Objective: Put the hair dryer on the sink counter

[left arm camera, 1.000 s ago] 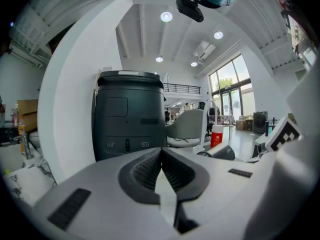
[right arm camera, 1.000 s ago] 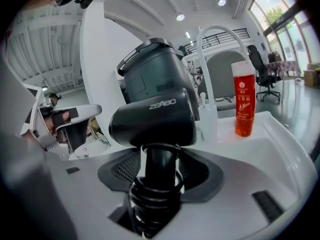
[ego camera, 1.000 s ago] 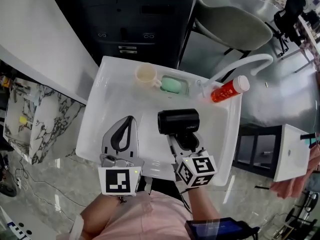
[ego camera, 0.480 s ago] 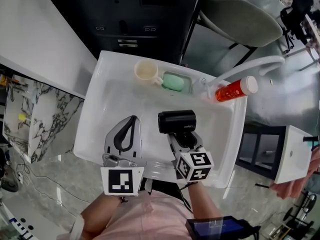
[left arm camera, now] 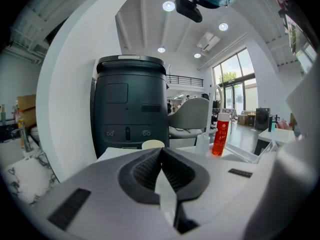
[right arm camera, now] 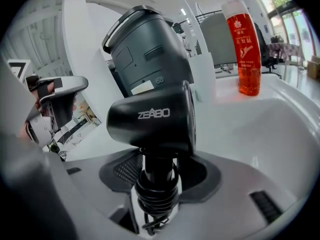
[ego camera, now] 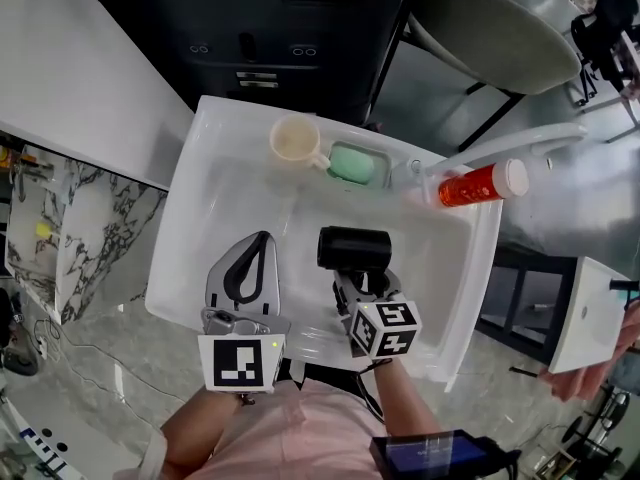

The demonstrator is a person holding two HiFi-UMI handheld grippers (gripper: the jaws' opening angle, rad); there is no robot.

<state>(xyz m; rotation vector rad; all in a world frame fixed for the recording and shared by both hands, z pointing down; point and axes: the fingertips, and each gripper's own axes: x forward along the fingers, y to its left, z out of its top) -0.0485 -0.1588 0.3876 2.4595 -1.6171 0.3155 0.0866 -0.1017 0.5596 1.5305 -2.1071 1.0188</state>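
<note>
Closing on the hair dryer (right arm camera: 150, 116) handle — right gripper (right arm camera: 159, 166) jaws clamp it, barrel above.

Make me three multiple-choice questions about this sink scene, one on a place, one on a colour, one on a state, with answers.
1. Where on the sink is the bottle? A in its bowl B on its rim by the faucet C hung off its front
2. The soap is A green B blue C yellow
3. The dryer is A lying in the sink B held by the right tongs C hooked on the faucet

B: it stands beside the faucet's base. A: the head view shows it green. B: the closing jaws clamp its handle.
</note>
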